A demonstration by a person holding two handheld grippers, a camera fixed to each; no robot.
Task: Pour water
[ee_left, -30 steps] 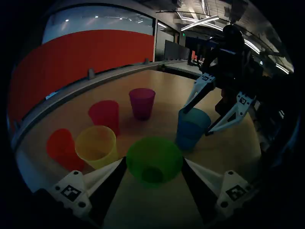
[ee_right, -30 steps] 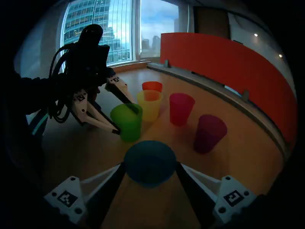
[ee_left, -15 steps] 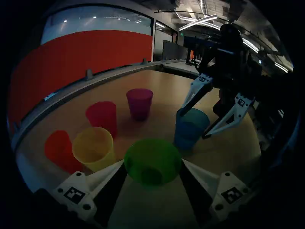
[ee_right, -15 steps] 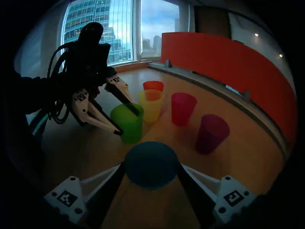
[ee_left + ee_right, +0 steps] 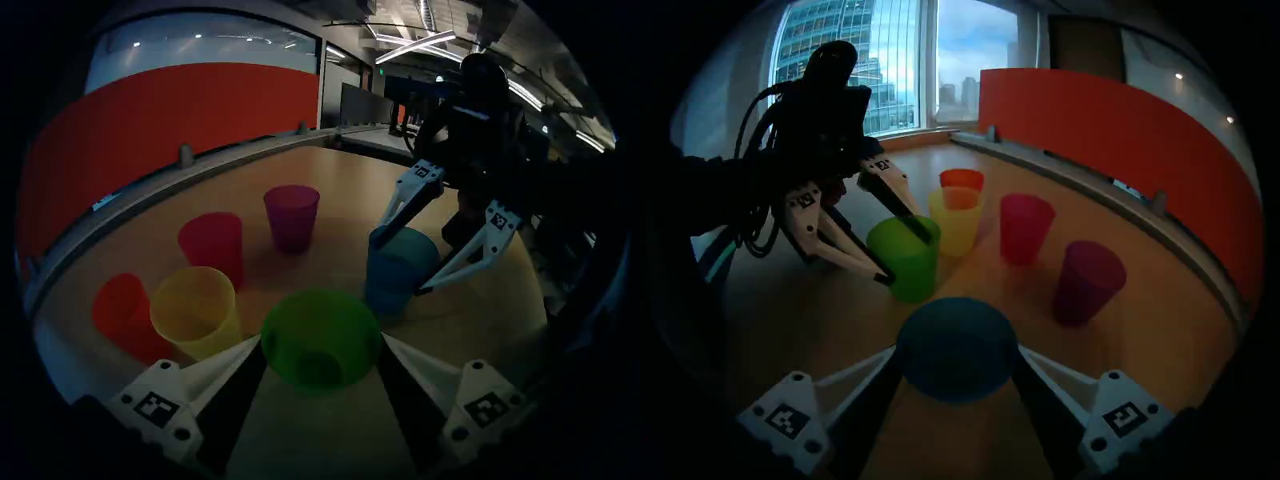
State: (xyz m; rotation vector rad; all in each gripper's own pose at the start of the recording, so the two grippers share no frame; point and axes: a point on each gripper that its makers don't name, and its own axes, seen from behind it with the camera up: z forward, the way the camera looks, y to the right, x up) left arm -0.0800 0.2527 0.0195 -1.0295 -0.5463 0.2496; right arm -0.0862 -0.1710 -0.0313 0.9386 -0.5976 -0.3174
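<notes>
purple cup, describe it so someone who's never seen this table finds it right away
Start at the long red wall panel beside the wooden table. Cups line up along it: orange, yellow, pink, then the purple cup. It ends the row, standing clear of the others, and unlike the green cup and blue cup, no gripper holds it.

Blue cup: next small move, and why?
Probably lift the blue cup a little and carry it toward the green cup. The right hand-held gripper has both fingers against the blue cup, the left hand-held gripper likewise grips the green cup, and the two cups are close together, rims apart. Which one holds water I cannot tell.
</notes>
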